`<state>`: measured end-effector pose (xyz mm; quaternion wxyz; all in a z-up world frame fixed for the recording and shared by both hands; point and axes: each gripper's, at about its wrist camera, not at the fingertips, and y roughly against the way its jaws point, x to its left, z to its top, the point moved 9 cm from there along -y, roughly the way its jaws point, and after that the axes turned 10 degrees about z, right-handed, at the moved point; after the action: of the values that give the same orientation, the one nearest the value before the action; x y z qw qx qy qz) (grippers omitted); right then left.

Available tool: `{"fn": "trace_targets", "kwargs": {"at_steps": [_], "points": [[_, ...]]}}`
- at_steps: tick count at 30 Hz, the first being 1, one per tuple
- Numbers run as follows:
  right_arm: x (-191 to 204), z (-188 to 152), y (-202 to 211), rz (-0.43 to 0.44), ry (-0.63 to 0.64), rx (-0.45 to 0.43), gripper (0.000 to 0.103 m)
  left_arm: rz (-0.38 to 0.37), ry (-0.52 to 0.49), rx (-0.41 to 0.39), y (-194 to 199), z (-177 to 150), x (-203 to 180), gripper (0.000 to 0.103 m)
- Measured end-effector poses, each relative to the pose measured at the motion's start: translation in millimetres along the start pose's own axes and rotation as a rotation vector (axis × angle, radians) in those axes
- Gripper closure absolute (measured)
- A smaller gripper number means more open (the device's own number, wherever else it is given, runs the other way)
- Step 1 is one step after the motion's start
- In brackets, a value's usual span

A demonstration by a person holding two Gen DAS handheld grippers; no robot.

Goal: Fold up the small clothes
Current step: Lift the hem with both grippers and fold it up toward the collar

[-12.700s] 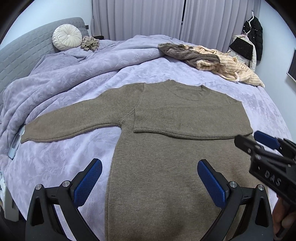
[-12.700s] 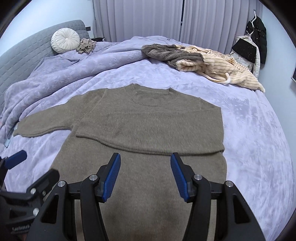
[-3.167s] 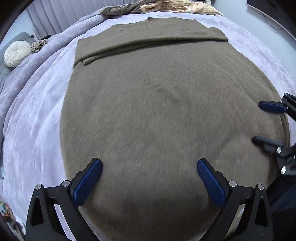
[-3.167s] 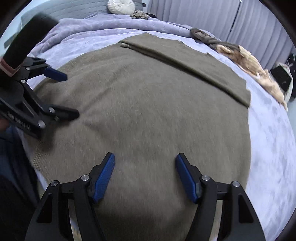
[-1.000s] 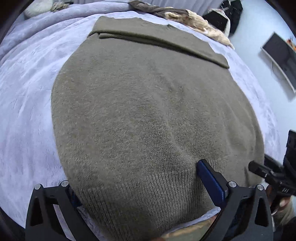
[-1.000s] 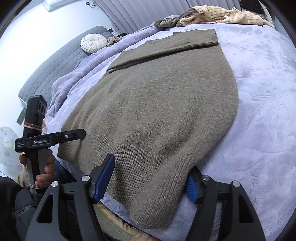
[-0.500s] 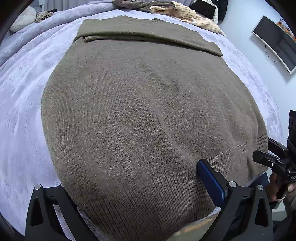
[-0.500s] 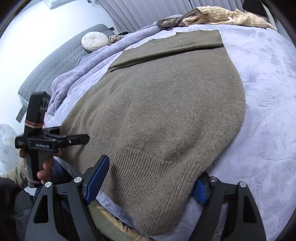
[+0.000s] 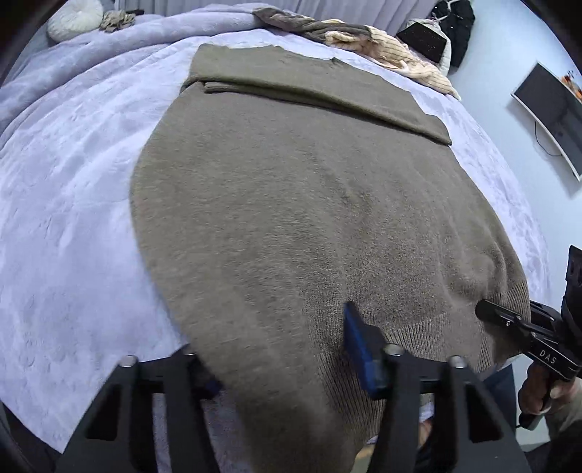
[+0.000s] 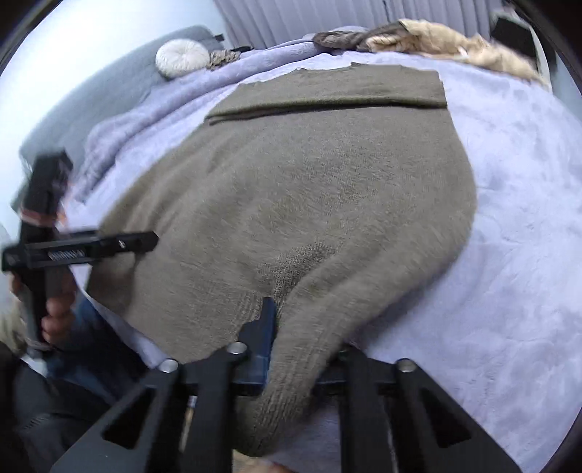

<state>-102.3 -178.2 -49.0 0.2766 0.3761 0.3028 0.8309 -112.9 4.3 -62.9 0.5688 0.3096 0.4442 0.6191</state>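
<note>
In the left wrist view, an olive-brown knit sweater [image 9: 309, 203] lies flat on a lavender bedspread [image 9: 72, 218], its sleeves folded across the chest at the far end and its ribbed hem hanging over the near edge of the bed. The left gripper [image 9: 283, 349] has the hem's left corner between its two fingers: the blue pad [image 9: 358, 345] of one finger presses on top of the knit, while the other finger sits under the cloth, so the jaws are partly closed with the fabric pinched between them. At the right edge of this view the right gripper [image 9: 509, 320] reaches onto the hem's other corner. Farther back lie a heap of beige and brown clothes [image 9: 363, 36] and a round white cushion [image 9: 74, 18]; a wall-mounted screen [image 9: 549, 112] hangs on the right.

In the right wrist view, which is blurred, the right gripper [image 10: 302, 338] has its fingers drawn close together around a bunched ridge of the sweater [image 10: 327, 174] hem, which rises in a fold between them. The left gripper [image 10: 109, 243], held in the person's left hand [image 10: 58, 320], lies across the hem's far corner. The gray headboard [image 10: 109, 91] and the cushion [image 10: 182, 58] stand behind the bedspread [image 10: 509, 218].
</note>
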Motion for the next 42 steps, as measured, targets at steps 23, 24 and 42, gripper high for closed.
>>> {"fn": "trace_targets", "kwargs": {"at_steps": [23, 24, 42], "points": [[19, 38, 60, 0.051, 0.031, -0.159, 0.091, -0.075, 0.138, -0.140, 61, 37, 21, 0.092], [19, 41, 62, 0.054, 0.030, -0.168, 0.091, -0.077, 0.140, -0.159, 66, 40, 21, 0.092], [24, 116, 94, 0.045, -0.026, -0.361, 0.092, -0.113, 0.215, -0.323, 111, 89, 22, 0.092]]}}
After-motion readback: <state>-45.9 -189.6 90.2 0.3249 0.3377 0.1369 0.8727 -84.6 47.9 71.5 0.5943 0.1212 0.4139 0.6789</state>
